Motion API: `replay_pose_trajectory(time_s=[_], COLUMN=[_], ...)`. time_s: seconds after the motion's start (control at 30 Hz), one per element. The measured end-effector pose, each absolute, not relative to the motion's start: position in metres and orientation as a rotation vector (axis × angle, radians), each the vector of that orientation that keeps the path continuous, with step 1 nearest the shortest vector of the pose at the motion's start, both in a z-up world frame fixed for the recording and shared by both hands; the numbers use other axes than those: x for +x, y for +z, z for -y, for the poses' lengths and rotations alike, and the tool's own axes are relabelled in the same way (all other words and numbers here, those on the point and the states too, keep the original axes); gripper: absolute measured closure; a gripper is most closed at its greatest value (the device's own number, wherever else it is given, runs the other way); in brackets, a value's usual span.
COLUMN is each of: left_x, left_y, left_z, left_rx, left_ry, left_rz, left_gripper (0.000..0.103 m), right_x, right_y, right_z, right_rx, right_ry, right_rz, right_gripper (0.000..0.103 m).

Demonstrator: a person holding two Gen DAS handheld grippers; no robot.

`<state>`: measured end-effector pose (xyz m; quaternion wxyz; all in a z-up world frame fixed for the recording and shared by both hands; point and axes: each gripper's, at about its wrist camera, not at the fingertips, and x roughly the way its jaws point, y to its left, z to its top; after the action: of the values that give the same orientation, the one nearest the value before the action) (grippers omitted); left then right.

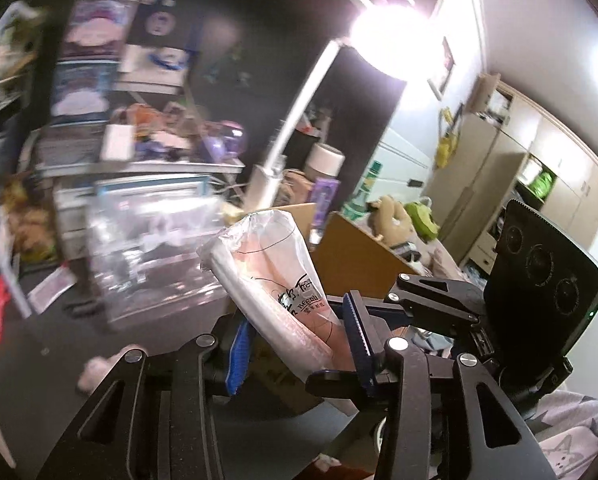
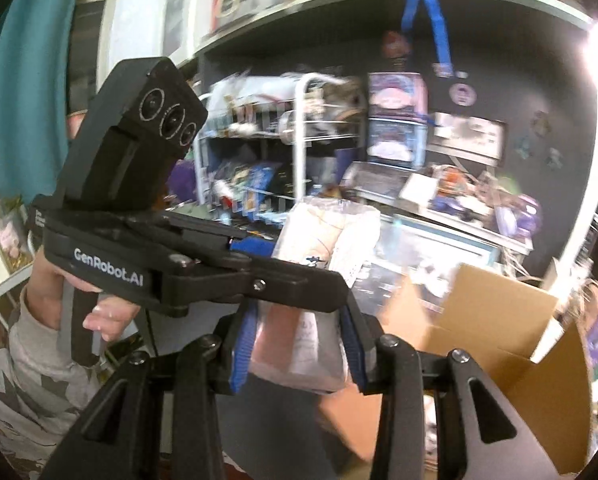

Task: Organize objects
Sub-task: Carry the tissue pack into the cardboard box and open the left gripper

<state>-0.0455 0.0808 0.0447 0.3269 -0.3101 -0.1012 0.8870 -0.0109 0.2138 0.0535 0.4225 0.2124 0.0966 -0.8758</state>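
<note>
Both the left hand-held gripper (image 1: 299, 344) and right hand-held gripper (image 2: 299, 352) clench one plastic-wrapped pink packet (image 1: 275, 276). Uneven pulling could tear the slick wrap. It might then slip beside the cardboard box (image 2: 499, 320).

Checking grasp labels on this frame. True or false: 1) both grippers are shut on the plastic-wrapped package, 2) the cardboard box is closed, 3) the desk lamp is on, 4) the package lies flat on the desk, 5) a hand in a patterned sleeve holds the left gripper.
1) True. The left gripper and the right gripper both clamp the plastic-wrapped package.
2) False. The cardboard box has its flaps open.
3) True. The desk lamp glares brightly.
4) False. The package is held up off the desk, tilted, between the jaws.
5) True. The hand grips the handle of the left gripper; the patterned sleeve shows below it.
</note>
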Motion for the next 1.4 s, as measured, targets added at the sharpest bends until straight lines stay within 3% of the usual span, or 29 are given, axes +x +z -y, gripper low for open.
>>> replay_pose_trajectory(time_s=[0.23, 0.67, 0.87, 0.93, 1.0, 1.4], left_x=[-0.079, -0.109, -0.107, -0.105, -0.104, -0.091], left_y=[0.044, 0.029, 0.029, 0.029, 0.029, 0.038], left_z=[-0.138, -0.186, -0.187, -0.186, -0.184, -0.17], left_rx=[-0.876, -1.009, -1.011, -1.009, -1.008, -0.96], left_ry=[2.228, 2.181, 2.2, 2.205, 2.206, 2.226], left_rz=[0.219, 0.16, 0.135, 0.134, 0.134, 0.146], left_gripper=[0.065, 0.063, 0.04, 0.036, 0.036, 0.034], right_x=[-0.035, -0.063, -0.063, -0.061, -0.059, -0.053], right_y=[0.054, 0.039, 0.039, 0.039, 0.04, 0.045], right_z=[-0.275, -0.321, -0.318, -0.317, -0.317, -0.316], right_rx=[0.595, 0.718, 0.725, 0.713, 0.696, 0.691], right_ry=[-2.258, -2.331, -2.326, -2.343, -2.368, -2.389], right_rz=[-0.128, -0.131, -0.151, -0.168, -0.177, -0.191], right_gripper=[0.067, 0.063, 0.052, 0.036, 0.027, 0.027])
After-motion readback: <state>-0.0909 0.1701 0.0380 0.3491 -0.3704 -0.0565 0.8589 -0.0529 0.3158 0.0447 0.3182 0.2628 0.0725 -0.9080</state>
